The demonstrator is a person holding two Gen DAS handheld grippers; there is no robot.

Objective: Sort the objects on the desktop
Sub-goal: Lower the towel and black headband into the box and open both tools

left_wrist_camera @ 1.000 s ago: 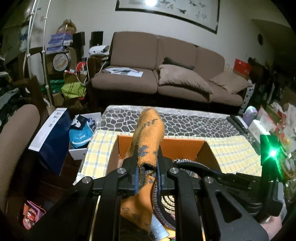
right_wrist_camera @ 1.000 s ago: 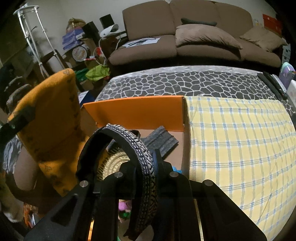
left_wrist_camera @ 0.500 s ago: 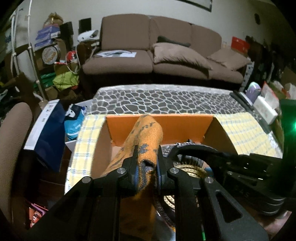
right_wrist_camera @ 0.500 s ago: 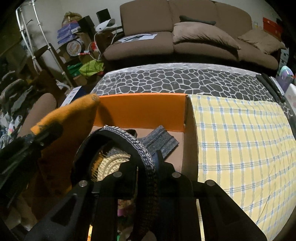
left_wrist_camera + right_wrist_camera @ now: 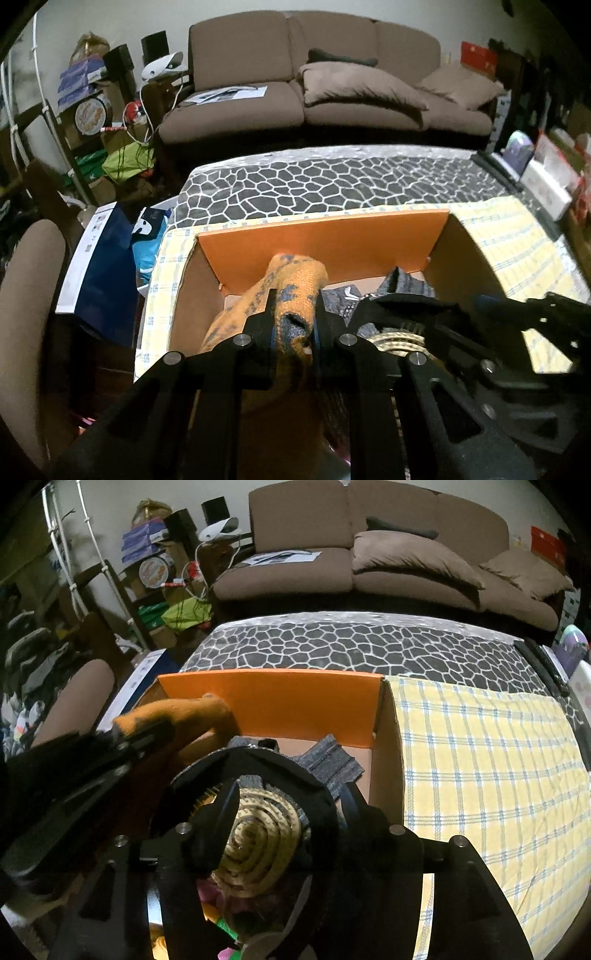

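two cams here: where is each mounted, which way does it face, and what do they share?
Left wrist: on the left gripper, angled down into the cardboard box, sofa beyond; shows its fingers shut on the orange sock, with the right gripper on the right.
Right wrist: on the right gripper, same downward facing; shows its jaws opening around the black headband, over the spiral-patterned round item; the left gripper enters from the left.
Shared: box, orange sock, grey sock, checked cloth, sofa.

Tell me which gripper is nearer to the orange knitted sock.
Left. The left gripper is clamped on the orange knitted sock. The right gripper is beside it, over the black headband, jaws opening.
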